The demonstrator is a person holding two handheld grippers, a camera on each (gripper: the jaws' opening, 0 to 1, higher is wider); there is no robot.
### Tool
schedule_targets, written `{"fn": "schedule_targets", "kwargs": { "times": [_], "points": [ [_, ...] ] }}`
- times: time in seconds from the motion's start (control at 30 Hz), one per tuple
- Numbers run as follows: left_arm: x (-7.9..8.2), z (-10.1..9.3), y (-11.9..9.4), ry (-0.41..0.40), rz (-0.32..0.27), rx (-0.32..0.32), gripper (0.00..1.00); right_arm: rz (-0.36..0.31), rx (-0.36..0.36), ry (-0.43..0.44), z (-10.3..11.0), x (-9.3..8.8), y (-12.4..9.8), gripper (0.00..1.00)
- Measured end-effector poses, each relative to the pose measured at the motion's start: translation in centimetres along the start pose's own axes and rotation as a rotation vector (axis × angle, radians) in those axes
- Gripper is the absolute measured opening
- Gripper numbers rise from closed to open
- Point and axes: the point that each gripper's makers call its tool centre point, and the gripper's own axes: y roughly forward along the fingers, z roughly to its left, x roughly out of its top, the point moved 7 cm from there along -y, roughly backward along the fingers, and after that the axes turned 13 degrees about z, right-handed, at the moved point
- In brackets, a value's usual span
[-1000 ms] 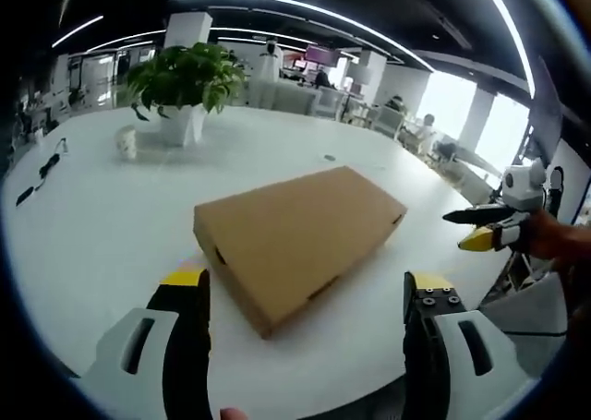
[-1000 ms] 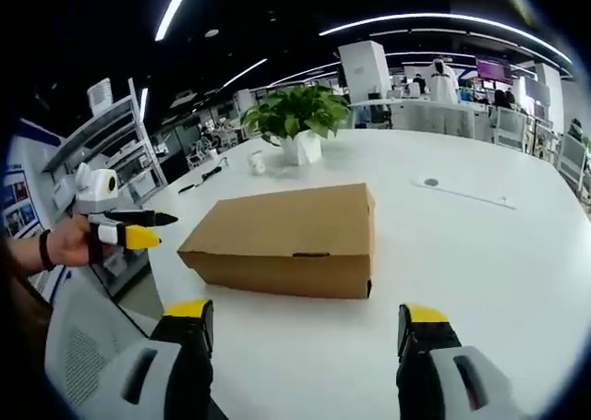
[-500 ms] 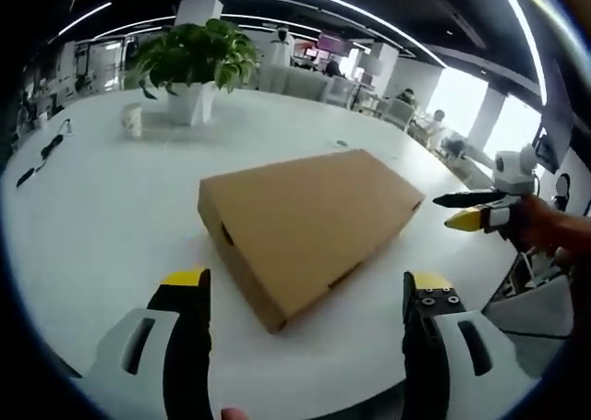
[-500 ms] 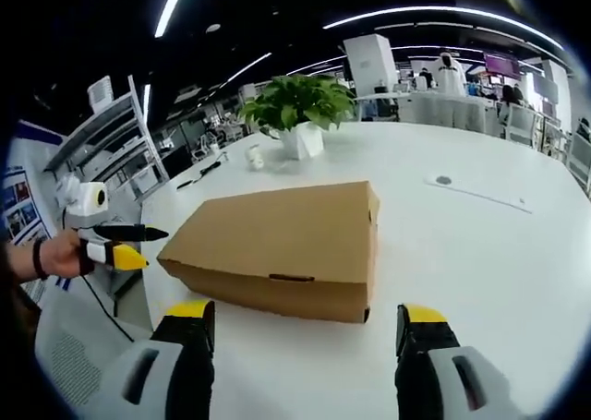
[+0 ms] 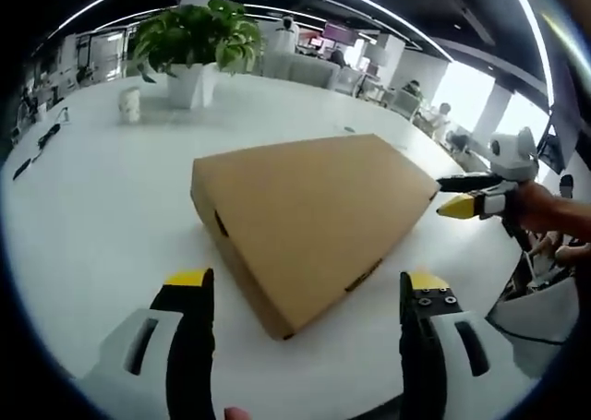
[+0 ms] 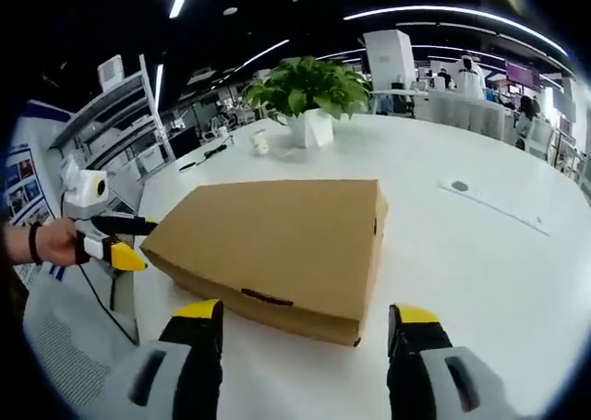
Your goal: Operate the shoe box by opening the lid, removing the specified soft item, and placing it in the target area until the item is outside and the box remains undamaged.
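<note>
White office table (image 5: 83,208) carries closed shoe box (image 5: 309,217), lid down, between your grippers; left gripper (image 5: 300,295) and right gripper (image 6: 300,323) both spread, empty; pinch lid edge too hard and cardboard creases, or box skids

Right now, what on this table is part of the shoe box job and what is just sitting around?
For the job:
shoe box, lid shut
left tongs, open
right tongs, open

Just lying about:
potted plant
small cup
cable
white table
</note>
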Motion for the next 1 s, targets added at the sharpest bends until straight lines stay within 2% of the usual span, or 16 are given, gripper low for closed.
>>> {"fn": "schedule_targets", "kwargs": {
  "times": [0.13,0.23,0.33,0.4,0.47,0.67,1.0],
  "points": [
    [0.1,0.2,0.4,-0.008,-0.006,0.000,0.74,0.018,-0.005,-0.042,0.2,0.2,0.5,0.65],
    [0.1,0.4,0.9,-0.006,-0.003,0.011,0.73,0.012,-0.002,-0.067,0.4,0.7,0.8,0.61],
    [0.2,0.4,1.2,0.010,0.009,0.010,0.71,0.034,-0.007,-0.108,0.4,0.9,1.1,0.64],
    [0.3,0.1,1.2,0.056,0.023,0.026,0.69,0.042,-0.008,-0.122,0.4,1.0,1.0,0.64],
    [0.2,0.0,1.4,0.085,0.036,0.034,0.68,0.044,-0.005,-0.124,0.3,1.0,1.0,0.63],
    [0.1,0.2,1.2,0.099,0.037,0.026,0.66,0.045,-0.018,-0.131,0.5,0.9,1.1,0.63],
    [0.2,2.0,0.5,0.141,0.057,0.008,0.64,0.053,-0.029,-0.115,2.1,0.5,1.0,0.57]
  ]
}}
